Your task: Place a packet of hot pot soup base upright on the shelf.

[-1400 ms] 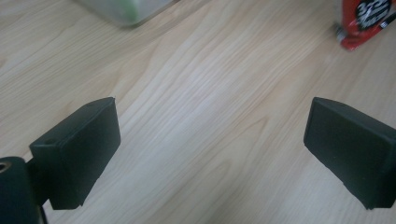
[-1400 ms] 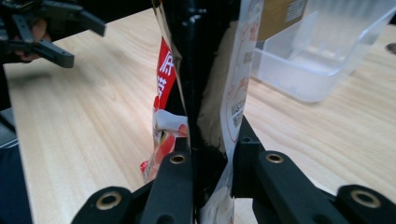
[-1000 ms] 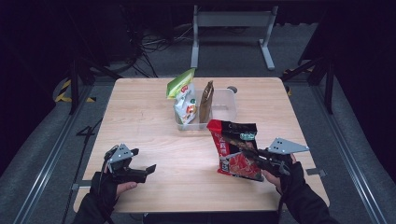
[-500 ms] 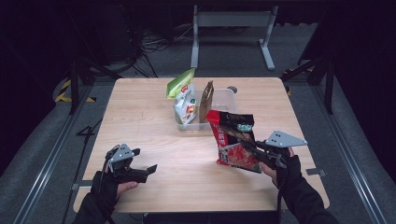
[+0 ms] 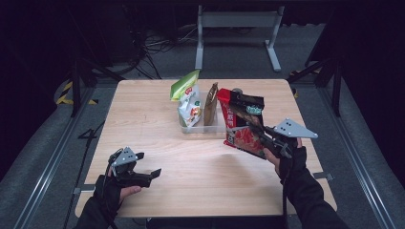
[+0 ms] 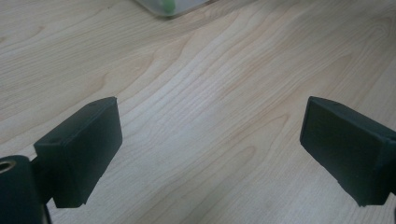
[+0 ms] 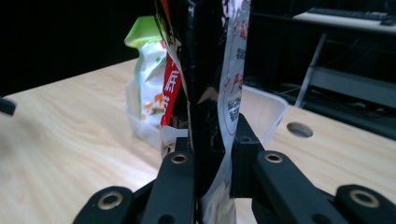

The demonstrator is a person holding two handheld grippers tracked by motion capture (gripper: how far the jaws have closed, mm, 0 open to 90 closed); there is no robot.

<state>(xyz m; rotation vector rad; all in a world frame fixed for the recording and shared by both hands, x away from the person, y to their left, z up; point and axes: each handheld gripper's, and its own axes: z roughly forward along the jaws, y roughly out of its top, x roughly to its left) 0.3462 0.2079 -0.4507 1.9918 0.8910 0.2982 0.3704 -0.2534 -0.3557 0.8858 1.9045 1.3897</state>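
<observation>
A red and black snack bag [image 5: 241, 121] hangs lifted off the wooden table [image 5: 153, 119], tilted toward the clear bin [image 5: 210, 128]. My right gripper [image 5: 255, 131] is shut on the bag's lower part; in the right gripper view the bag [image 7: 205, 70] stands pinched between the black jaws. A green and white snack bag [image 5: 187, 98] and a brown pouch [image 5: 210, 102] stand upright in the bin. My left gripper [image 5: 152, 174] rests low near the table's front left, open, with bare wood between its fingers [image 6: 84, 149].
The bin [image 7: 261, 109] sits just beyond the held bag, with the green and white bag [image 7: 147, 79] inside it. A round hole [image 7: 299, 129] marks the tabletop. Metal table legs [image 5: 234, 28] and cables [image 5: 148, 43] lie on the floor beyond the far edge.
My right gripper has raised the red and black bag off the table and carried it up and toward the bin. The left gripper has stayed put.
</observation>
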